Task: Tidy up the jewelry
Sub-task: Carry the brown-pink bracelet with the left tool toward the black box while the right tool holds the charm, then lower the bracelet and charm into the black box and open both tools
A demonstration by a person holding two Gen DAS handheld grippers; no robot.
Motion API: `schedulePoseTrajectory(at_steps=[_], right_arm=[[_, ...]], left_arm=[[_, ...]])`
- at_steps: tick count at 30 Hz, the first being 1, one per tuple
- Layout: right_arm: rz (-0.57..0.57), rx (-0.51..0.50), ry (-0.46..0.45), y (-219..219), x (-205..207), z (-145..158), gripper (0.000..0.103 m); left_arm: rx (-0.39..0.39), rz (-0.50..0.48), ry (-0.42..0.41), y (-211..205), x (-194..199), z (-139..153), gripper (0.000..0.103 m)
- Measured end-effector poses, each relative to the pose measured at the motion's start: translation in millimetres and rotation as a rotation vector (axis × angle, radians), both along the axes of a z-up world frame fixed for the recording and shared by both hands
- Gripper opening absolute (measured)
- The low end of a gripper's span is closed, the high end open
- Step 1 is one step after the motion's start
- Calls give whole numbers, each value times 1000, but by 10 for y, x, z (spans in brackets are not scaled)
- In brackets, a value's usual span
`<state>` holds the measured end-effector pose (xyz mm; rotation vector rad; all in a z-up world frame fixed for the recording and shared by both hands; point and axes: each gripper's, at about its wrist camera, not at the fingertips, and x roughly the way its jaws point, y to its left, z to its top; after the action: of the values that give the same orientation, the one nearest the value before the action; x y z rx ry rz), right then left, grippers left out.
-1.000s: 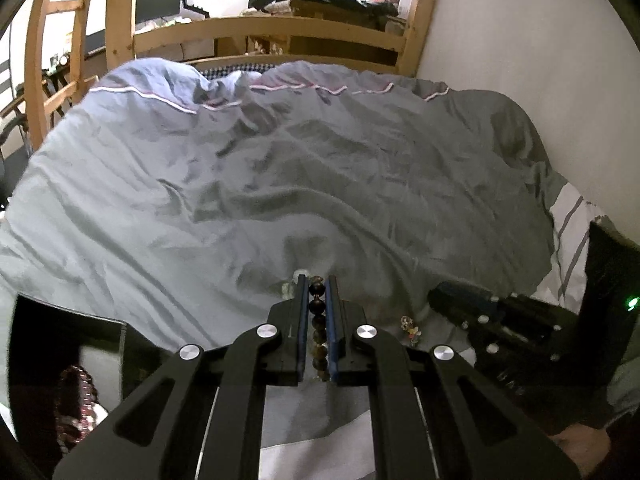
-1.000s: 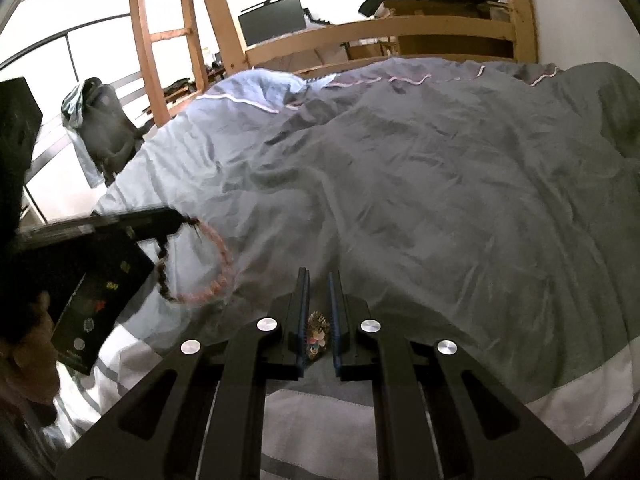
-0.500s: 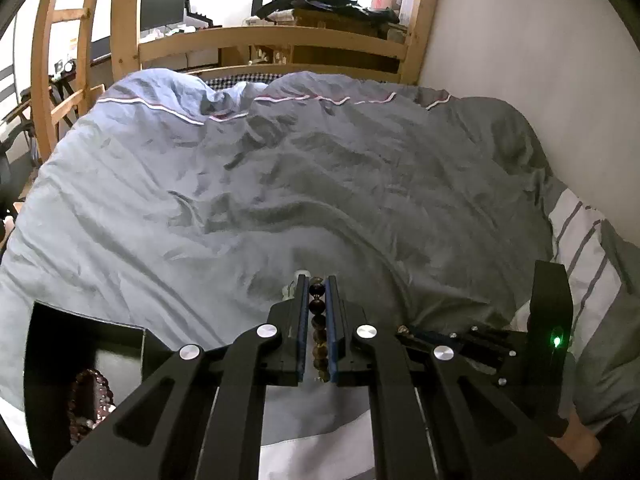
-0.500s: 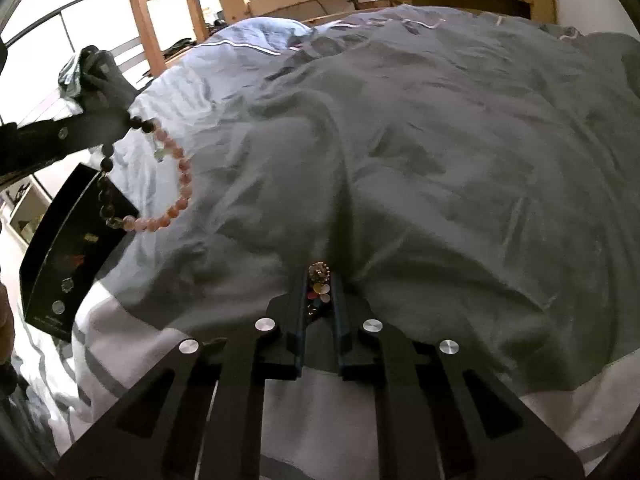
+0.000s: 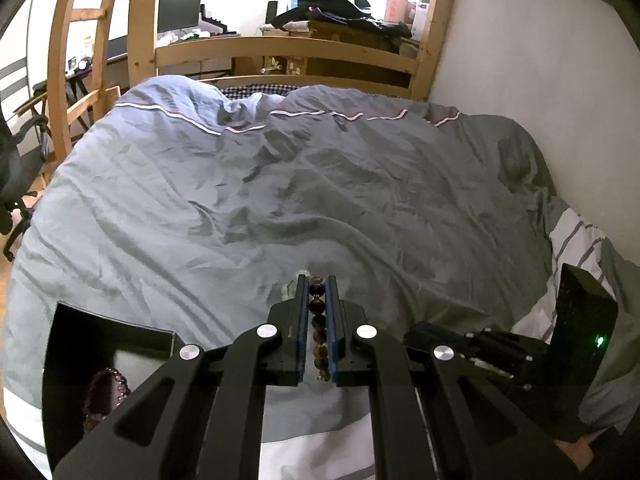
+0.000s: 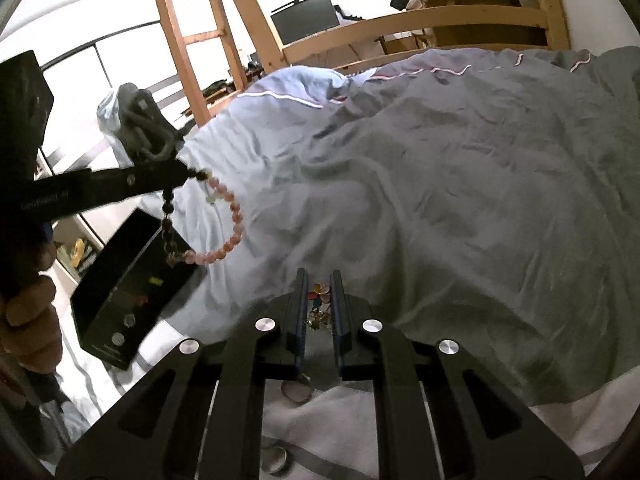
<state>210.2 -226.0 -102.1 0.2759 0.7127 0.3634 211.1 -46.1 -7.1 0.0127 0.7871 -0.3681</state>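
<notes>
The bracelet (image 6: 216, 220) hangs in the air from the left gripper (image 5: 318, 280), whose fingers (image 5: 303, 320) are closed to a narrow slot and pinch the string of beads between their blue pads. In the left wrist view the pinched part is a line of round, dark brown, glossy beads running along the slot. From the right wrist view the loop dangles below the left gripper's tip (image 6: 182, 174): dark beads on the side nearer the tip, smooth pink ones around the rest, and one pale bead near the top. It hangs above the near left part of the bed, over the edge of a black box (image 6: 132, 284).

The right gripper (image 6: 319, 276) has its fingers (image 6: 301, 312) a little wider apart and grips a small charm piece (image 6: 320, 300), a cluster of tiny round coloured discs on gold-toned metal links.

The box is flat, rectangular and shiny, lying open on the bed; a second bracelet (image 5: 105, 396) of dark purplish beads rests inside it. Two plain metal rings (image 6: 276, 458) lie on the white striped sheet (image 6: 340, 432) just under the right gripper. The grey duvet (image 5: 320, 184) is soft and creased, with a wooden bed frame (image 5: 280, 50) beyond it.
</notes>
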Motion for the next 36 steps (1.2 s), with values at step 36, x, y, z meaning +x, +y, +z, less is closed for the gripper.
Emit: schedulePoseTrajectory(at_steps=[36], right_arm=[[69,-85,-23,1058,-526,1454,11]], left_arm=[[-124,214,109,1736,-529,465,8]])
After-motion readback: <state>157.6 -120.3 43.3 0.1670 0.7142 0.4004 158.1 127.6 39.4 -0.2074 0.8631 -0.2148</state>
